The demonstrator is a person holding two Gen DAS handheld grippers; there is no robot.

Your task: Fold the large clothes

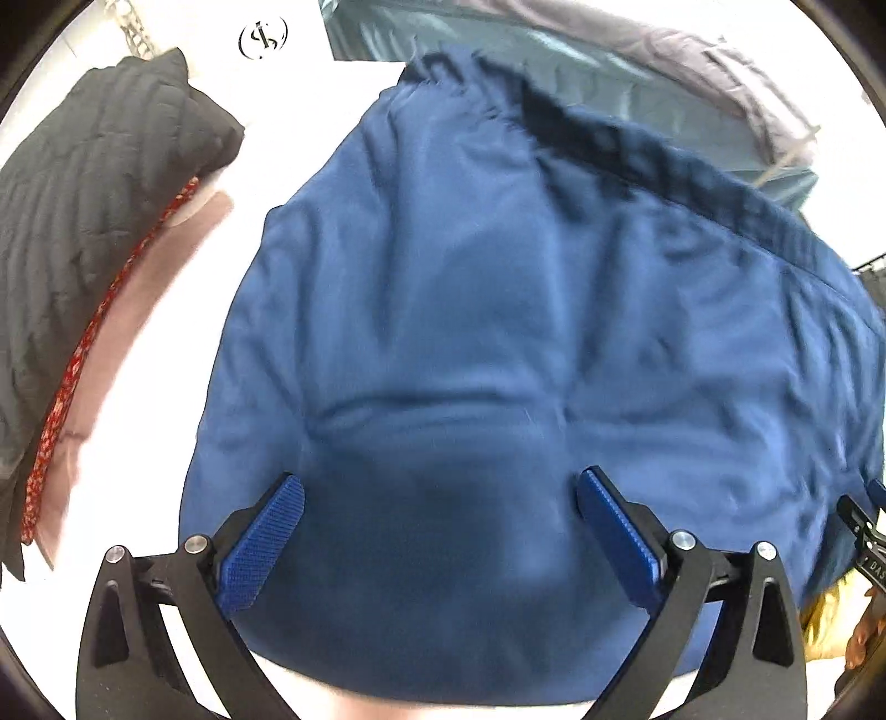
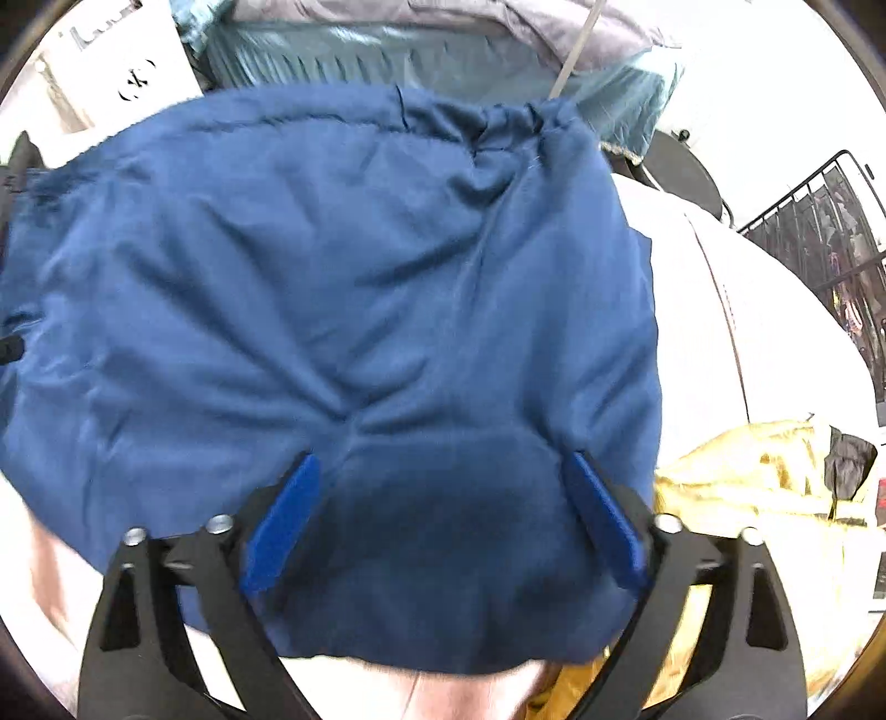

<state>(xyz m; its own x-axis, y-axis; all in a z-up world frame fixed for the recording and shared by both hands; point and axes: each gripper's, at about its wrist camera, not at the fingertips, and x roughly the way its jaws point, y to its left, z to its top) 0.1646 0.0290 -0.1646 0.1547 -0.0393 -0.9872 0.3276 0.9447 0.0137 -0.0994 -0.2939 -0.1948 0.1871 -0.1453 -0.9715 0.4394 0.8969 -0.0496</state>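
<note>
- Left claw [image 1: 440,501] points down over the blue garment [image 1: 498,332], its blue pads spread wide and nothing pinched between them.
- Right claw [image 2: 440,484] is likewise released, its pads wide apart above the same blue garment [image 2: 332,277], with cloth below the gap but not pressed by either pad.
- Blue garment lies rumpled and folded over on the white worktop [image 1: 288,127], its gathered edge on the far side.
- Beside it, in the left wrist view, a black quilted garment [image 1: 94,221] is stacked on red patterned cloth [image 1: 83,354] and a pink piece [image 1: 144,310].
- In the right wrist view a white garment [image 2: 747,310] lies just beside the blue one, and yellow cloth [image 2: 747,471] nearer the camera.
- Teal quilted fabric [image 2: 421,61] with grey cloth [image 2: 498,16] over it lies beyond the blue garment.
</note>
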